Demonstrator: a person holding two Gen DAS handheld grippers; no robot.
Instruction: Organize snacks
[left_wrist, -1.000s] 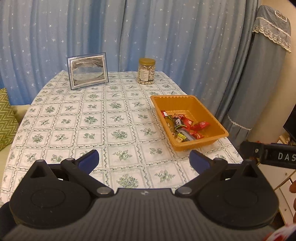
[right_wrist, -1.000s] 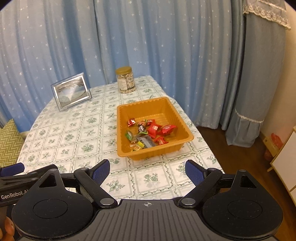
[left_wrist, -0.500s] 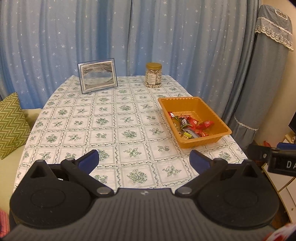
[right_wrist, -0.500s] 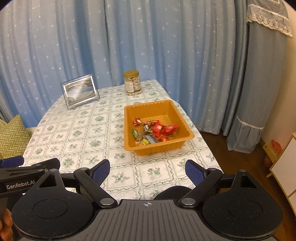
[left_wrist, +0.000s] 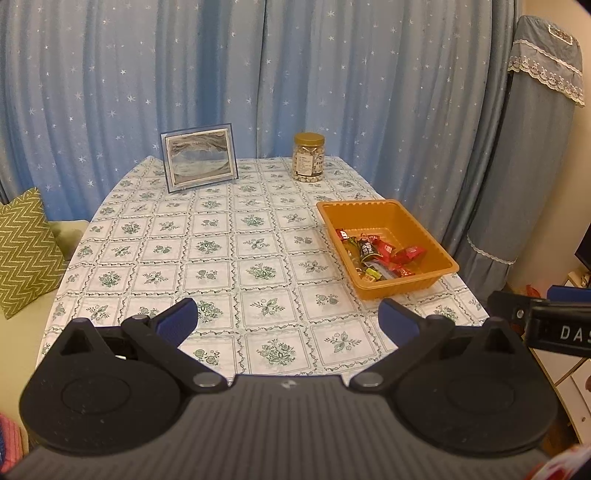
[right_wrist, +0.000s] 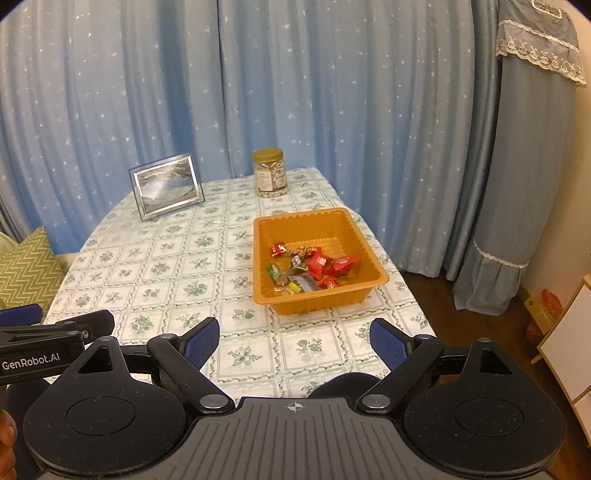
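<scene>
An orange tray (left_wrist: 373, 212) (right_wrist: 314, 221) sits on the right side of the table and holds several wrapped snacks (left_wrist: 380, 253) (right_wrist: 314, 267), mostly red. My left gripper (left_wrist: 288, 323) is open and empty, held back over the table's near edge. My right gripper (right_wrist: 293, 341) is open and empty, also near the front edge, with the tray ahead of it. Each gripper shows at the edge of the other's view.
A floral tablecloth (left_wrist: 221, 258) covers the table. A picture frame (left_wrist: 199, 160) (right_wrist: 166, 186) and a jar with a gold lid (left_wrist: 308, 157) (right_wrist: 269, 173) stand at the back. Blue curtains hang behind. A green cushion (left_wrist: 26, 251) lies left; a white cabinet (right_wrist: 569, 343) stands right.
Both grippers have pulled back and up from the table, so the tray and table look farther away. Both stay open and empty.
</scene>
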